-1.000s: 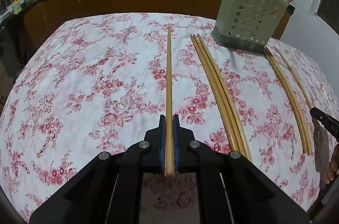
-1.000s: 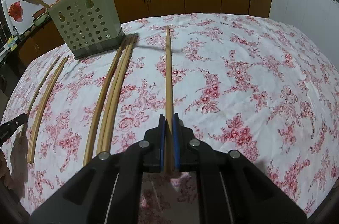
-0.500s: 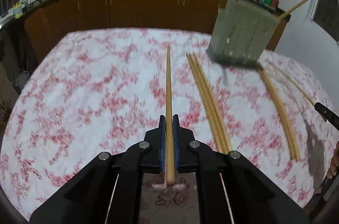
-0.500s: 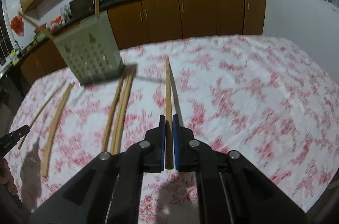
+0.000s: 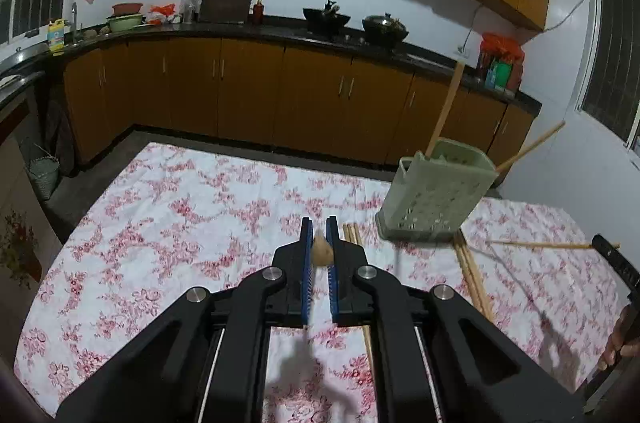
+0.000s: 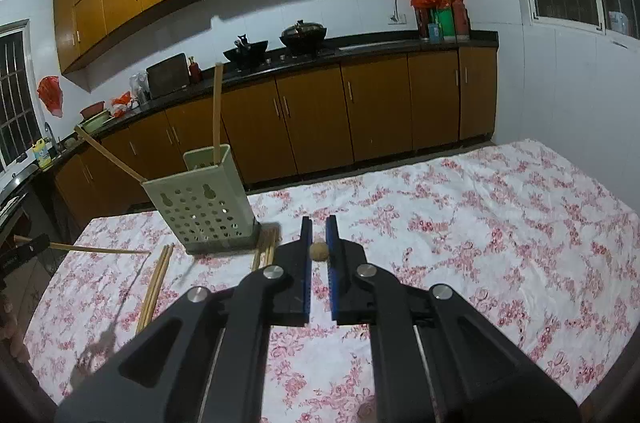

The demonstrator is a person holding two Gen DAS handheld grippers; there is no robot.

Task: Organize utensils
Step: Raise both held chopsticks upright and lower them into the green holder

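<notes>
Since a second ago you have lifted both chopsticks off the flowered cloth and tipped the cameras up, so each stick now shows end-on instead of lying along the surface. Your left hand-held gripper [image 5: 319, 243] is pinching one chopstick [image 5: 322, 250], and your right hand-held gripper [image 6: 319, 241] is pinching another chopstick [image 6: 319, 251]; both pairs of jaws are pressed tight on the wood. The green holder [image 5: 436, 195] stands near the far edge of the surface [image 5: 168, 223], with two sticks already leaning out of it, and loose chopsticks [image 5: 472, 271] lie flat beside its base. To finish this step well, bring one stick at a time over the open top, tilt the tip down, and let go only once the tip is inside the rim. Mind the two leaning sticks: come in between them rather than across them, or you may lever the light holder over. You have plenty of open cloth on the outer side of each gripper, so swing wide there and keep the two long sticks from crossing near the holder.
</notes>
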